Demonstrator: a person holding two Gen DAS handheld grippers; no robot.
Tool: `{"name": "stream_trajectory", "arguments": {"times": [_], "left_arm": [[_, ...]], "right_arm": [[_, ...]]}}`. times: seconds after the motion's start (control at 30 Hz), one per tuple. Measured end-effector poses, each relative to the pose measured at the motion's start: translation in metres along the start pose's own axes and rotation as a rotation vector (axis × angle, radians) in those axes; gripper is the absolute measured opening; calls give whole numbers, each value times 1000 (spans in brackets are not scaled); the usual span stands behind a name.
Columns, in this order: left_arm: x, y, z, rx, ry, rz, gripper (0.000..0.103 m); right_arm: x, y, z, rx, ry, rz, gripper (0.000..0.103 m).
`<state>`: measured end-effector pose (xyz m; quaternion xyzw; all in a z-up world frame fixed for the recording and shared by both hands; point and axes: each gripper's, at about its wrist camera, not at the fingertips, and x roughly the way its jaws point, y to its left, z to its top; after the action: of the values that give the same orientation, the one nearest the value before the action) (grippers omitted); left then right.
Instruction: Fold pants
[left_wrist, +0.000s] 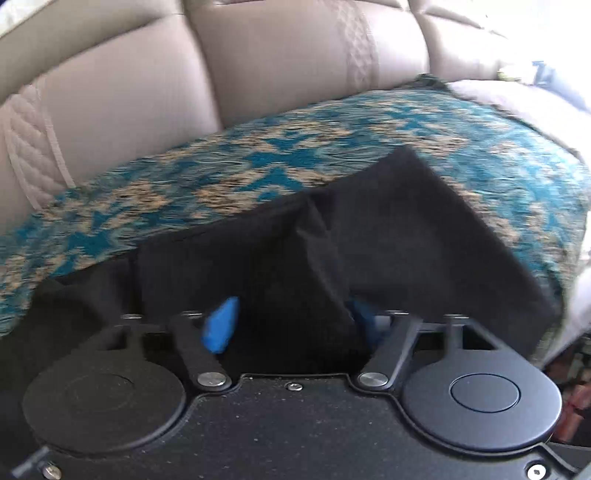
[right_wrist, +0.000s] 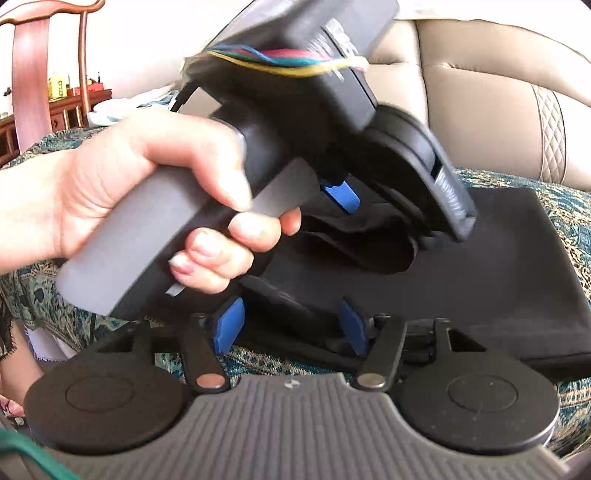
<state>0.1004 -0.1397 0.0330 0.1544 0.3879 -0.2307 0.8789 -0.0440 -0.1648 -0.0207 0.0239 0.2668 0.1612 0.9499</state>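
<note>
Black pants (right_wrist: 480, 266) lie folded on a teal-and-tan patterned cover (left_wrist: 258, 166) over a beige padded sofa (left_wrist: 258, 66).

Left hand-held gripper (left_wrist: 291, 325): a raised fold of the pants fills the gap between its blue pads (left_wrist: 221, 325); blur hides whether they press it. The person's left hand (right_wrist: 122, 192) grips its grey handle, filling the left of the right wrist view.

Right hand-held gripper (right_wrist: 291, 325): jaws stand wide, the near edge of the pants between the pads, no pinch seen.

A label on the left gripper's body is too blurred to read. Wooden chair (right_wrist: 33, 66) far left.
</note>
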Motion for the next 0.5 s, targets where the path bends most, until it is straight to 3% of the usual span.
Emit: {"name": "stream_trajectory", "arguments": {"times": [0.03, 0.1, 0.2, 0.5], "left_arm": [[0, 5, 1, -25, -8, -5, 35], [-3, 16, 4, -75, -21, -4, 26], [-3, 34, 10, -116, -41, 58, 25], [0, 71, 16, -167, -34, 146, 25]], "right_arm": [[-1, 0, 1, 3, -1, 6, 73], [-2, -3, 2, 13, -2, 18, 73], [-4, -5, 2, 16, -2, 25, 73], [-8, -11, 1, 35, -4, 59, 73]]}}
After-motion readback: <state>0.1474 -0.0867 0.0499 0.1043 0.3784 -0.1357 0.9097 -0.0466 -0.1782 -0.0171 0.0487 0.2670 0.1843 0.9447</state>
